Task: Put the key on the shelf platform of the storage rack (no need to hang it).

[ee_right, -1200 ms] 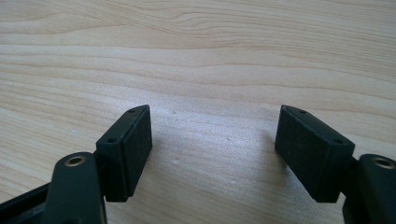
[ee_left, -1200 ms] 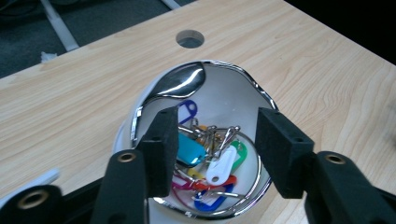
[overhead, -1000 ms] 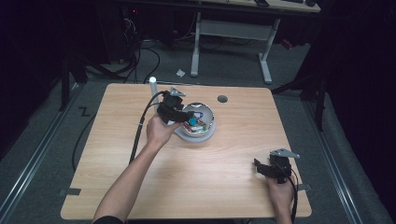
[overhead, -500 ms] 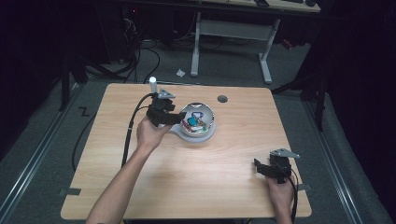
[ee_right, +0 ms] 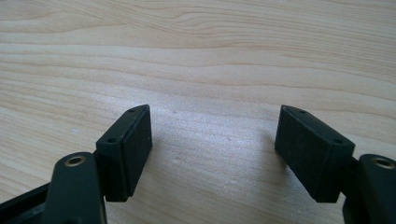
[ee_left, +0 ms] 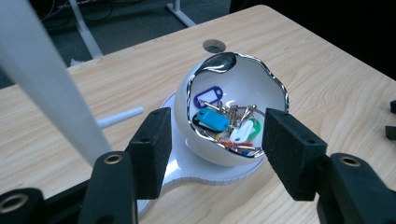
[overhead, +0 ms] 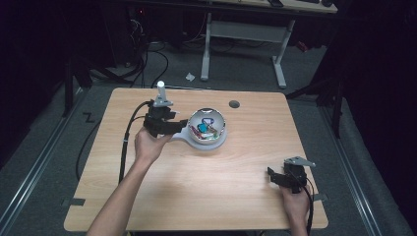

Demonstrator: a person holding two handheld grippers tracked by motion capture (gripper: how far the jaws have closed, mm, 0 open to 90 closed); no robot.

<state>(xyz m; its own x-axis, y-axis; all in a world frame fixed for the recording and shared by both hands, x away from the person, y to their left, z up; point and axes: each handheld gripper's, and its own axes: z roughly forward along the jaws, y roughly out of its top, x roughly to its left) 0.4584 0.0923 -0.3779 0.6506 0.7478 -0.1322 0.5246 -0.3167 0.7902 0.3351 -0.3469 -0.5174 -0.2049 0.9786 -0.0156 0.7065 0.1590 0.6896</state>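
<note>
My left gripper (overhead: 183, 126) has just been opening, jaws wide and empty, left of the white bowl (ee_left: 271, 84); keys (ee_left: 219, 122) already inside; my right gripper (ee_right: 212, 154) wide and empty

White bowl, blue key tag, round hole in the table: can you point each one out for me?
White bowl (ee_left: 261, 86), left gripper view, on its inner wall.
Blue key tag (ee_left: 212, 120), left gripper view, on its flat face.
Hole (overhead: 234, 104), high view, at its middle.
</note>
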